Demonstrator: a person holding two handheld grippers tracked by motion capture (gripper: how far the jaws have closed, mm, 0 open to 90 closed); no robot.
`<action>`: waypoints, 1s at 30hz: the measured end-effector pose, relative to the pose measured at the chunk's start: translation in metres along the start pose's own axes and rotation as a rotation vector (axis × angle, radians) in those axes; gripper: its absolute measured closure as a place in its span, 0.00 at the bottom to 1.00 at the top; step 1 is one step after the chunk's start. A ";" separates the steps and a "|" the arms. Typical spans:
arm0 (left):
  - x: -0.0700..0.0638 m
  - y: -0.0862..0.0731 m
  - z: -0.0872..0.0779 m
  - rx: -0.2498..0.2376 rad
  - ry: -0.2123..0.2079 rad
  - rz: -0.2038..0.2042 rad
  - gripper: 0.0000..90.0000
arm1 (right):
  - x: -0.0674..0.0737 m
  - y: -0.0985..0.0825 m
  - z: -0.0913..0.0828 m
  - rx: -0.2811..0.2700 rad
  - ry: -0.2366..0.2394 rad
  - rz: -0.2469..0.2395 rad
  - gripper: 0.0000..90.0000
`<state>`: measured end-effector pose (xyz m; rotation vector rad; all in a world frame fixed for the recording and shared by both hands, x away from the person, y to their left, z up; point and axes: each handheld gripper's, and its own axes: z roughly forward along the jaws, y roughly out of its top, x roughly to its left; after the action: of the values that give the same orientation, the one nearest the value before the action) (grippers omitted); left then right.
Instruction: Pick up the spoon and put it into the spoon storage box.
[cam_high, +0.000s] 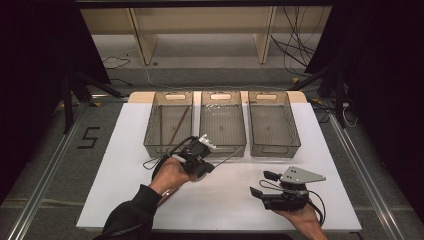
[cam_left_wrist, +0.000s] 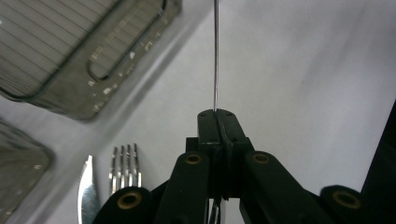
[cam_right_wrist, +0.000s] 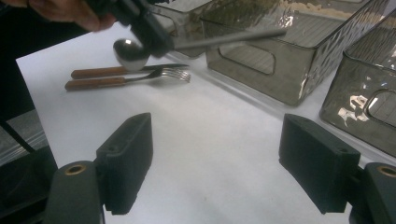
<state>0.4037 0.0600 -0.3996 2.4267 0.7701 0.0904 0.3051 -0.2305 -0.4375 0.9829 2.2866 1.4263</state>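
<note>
Beside the held spoon (cam_right_wrist: 132, 52), seemingly knife (cam_right_wrist: 116, 71), fork (cam_right_wrist: 126, 80).

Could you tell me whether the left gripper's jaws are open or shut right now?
Shut: the left gripper has its jaws pressed together on the spoon's thin handle.

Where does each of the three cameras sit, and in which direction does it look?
High view: above the person's side, looking forward and down on the white table and three bins; both forearms and grippers show.
Left gripper view: on the left gripper, looking along its shut jaws, which pinch a spoon; fork and knife lie below.
Right gripper view: on the right gripper, jaws open, facing the left hand.
Shared: both gripper views show the spoon, fork and knife.
</note>
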 end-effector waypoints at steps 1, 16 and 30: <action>0.003 0.002 -0.003 -0.006 0.006 -0.001 0.99 | 0.000 0.000 0.000 0.000 0.000 0.000 0.30; 0.032 0.035 -0.027 -0.143 0.023 -0.085 0.99 | 0.000 0.000 0.000 -0.005 0.003 0.003 0.29; 0.053 0.059 -0.022 -0.198 0.044 -0.154 0.99 | -0.001 0.000 -0.001 -0.009 0.003 0.002 0.29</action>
<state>0.4726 0.0615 -0.3544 2.1782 0.9199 0.1525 0.3053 -0.2313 -0.4374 0.9815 2.2803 1.4386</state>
